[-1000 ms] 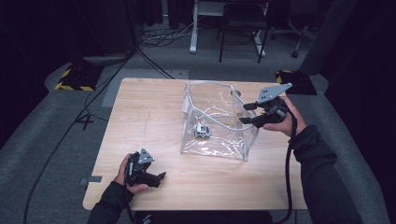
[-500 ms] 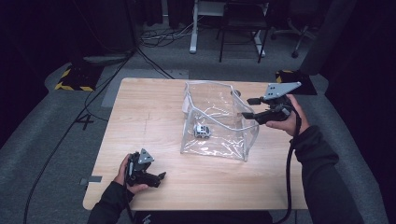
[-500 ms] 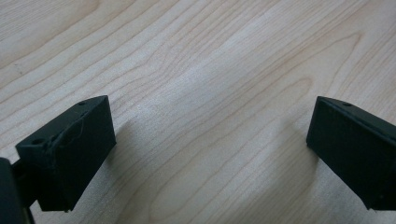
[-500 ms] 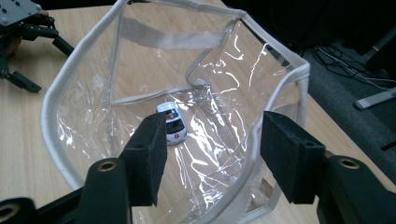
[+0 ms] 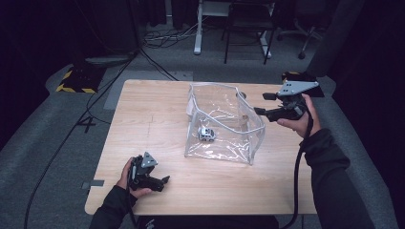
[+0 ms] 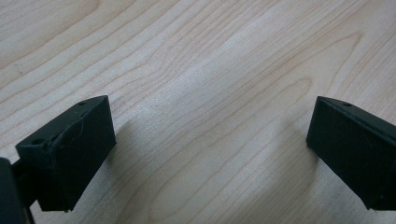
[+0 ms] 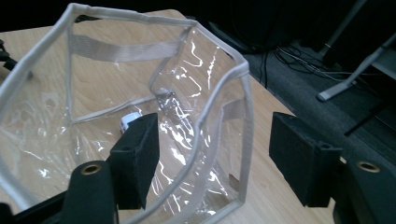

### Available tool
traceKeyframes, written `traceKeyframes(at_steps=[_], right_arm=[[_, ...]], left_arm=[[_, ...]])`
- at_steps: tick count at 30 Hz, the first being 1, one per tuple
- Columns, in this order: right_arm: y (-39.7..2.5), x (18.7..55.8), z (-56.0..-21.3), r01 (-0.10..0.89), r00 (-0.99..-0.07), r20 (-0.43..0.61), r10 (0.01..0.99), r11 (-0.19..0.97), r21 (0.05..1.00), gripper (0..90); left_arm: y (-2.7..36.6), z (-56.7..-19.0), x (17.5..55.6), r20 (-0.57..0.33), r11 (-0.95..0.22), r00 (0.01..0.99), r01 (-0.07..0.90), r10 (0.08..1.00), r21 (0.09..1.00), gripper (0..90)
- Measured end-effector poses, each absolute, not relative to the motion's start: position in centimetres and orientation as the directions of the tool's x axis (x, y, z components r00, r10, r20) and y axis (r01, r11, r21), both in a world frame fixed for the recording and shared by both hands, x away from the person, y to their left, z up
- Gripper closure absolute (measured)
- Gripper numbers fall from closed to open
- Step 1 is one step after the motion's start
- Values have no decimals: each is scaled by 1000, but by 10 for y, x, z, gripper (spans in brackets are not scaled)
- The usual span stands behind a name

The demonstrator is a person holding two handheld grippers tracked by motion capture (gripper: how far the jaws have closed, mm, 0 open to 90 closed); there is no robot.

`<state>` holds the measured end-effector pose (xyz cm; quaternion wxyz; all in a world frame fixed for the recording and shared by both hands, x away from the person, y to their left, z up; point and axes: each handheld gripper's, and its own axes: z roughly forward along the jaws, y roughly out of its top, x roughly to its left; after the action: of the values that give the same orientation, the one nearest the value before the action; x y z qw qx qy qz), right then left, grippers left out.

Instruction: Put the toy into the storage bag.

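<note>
A clear plastic bag (image 5: 224, 124) with white fabric-bound edges is seen standing open on the wooden table (image 5: 153, 114), and everything else is placed relative to it. Inside it, on its floor near the left wall, a small grey-and-white toy car (image 5: 206, 134) is lying. The right gripper (image 5: 260, 104) is held just beside the bag's right rim, with its jaws spread wide and nothing gripped; in the right gripper view the bound rim (image 7: 246, 98) is seen passing between the two jaws, one jaw inside the bag and one outside. The left gripper (image 5: 161, 182) is rested on the table well apart from the bag, toward its near left, jaws likewise wide apart and empty over bare wood.

The bag is judged to be light and soft: its thin film walls (glossy, creased, probably slippery) would likely buckle if pinched mid-panel. The stitched white rim, or the webbing strap (image 7: 123, 50) across the far wall, is judged the firmer place to be taken hold of. The toy car may slide or roll if the bag is tilted.
</note>
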<state>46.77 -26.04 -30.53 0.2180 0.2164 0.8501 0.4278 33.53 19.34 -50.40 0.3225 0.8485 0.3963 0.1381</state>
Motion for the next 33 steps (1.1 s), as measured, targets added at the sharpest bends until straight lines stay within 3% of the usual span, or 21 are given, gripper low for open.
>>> traceKeyframes(at_steps=[7, 33], right_arm=[[-271, 471, -303, 208, -743, -185, 644, 484, 850, 253], [-307, 484, -318, 364, -581, -132, 803, 401, 841, 227]], left_arm=[[193, -504, 335, -22, -477, 647, 584, 762, 656, 14], [193, -504, 335, -22, -477, 647, 585, 762, 656, 14]])
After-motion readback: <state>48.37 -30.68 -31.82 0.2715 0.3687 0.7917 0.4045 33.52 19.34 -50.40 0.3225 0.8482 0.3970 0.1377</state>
